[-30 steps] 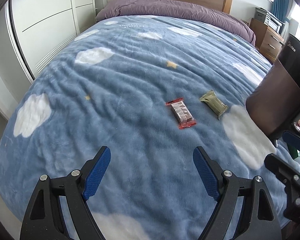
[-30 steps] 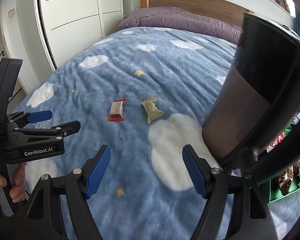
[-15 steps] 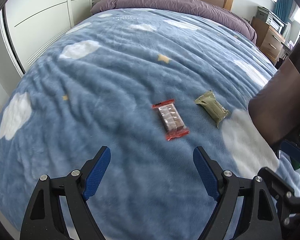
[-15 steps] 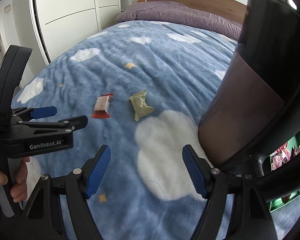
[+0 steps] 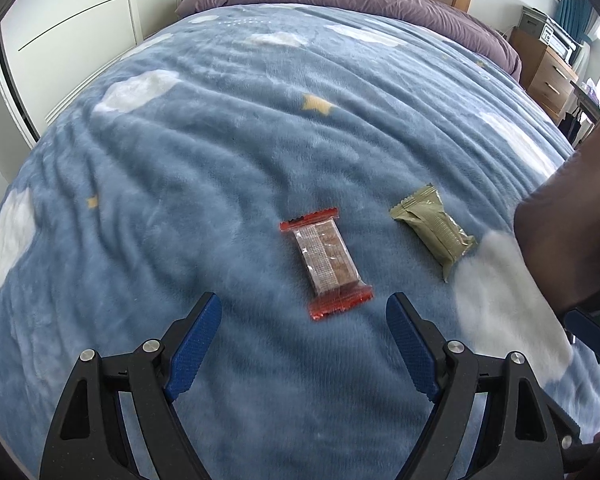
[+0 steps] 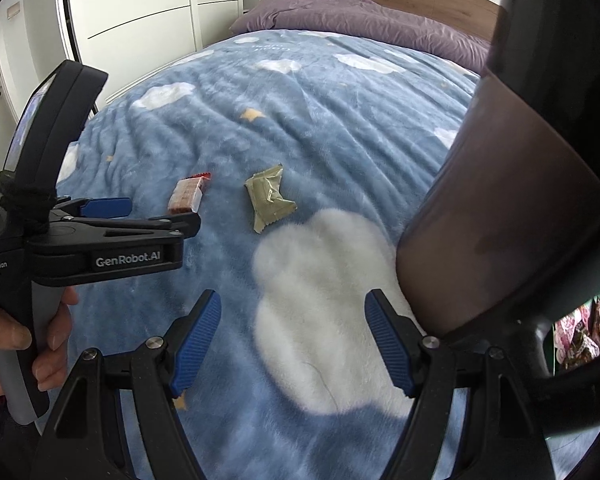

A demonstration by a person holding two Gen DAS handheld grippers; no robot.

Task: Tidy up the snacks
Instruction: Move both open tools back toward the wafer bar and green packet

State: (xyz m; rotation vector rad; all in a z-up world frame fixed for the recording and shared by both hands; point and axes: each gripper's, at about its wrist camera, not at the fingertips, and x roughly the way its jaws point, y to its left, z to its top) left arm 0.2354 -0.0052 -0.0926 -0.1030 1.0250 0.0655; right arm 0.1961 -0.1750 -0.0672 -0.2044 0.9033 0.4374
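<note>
Just ahead of the left gripper [image 5: 304, 320], whose jaws are spread and empty, lies the red-ended wafer pack [image 5: 326, 262], seemingly lined up for grasping.

A blue cloud-print bed [image 5: 220, 168] bears a red-ended wafer pack [image 5: 325, 264] and a green packet [image 5: 436, 229].

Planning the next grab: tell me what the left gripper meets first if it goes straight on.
Probably the red-ended wafer bar: it lies just ahead of the open left gripper, nothing between them. Depth is uncertain; the blue cloud blanket beneath could come first.
</note>
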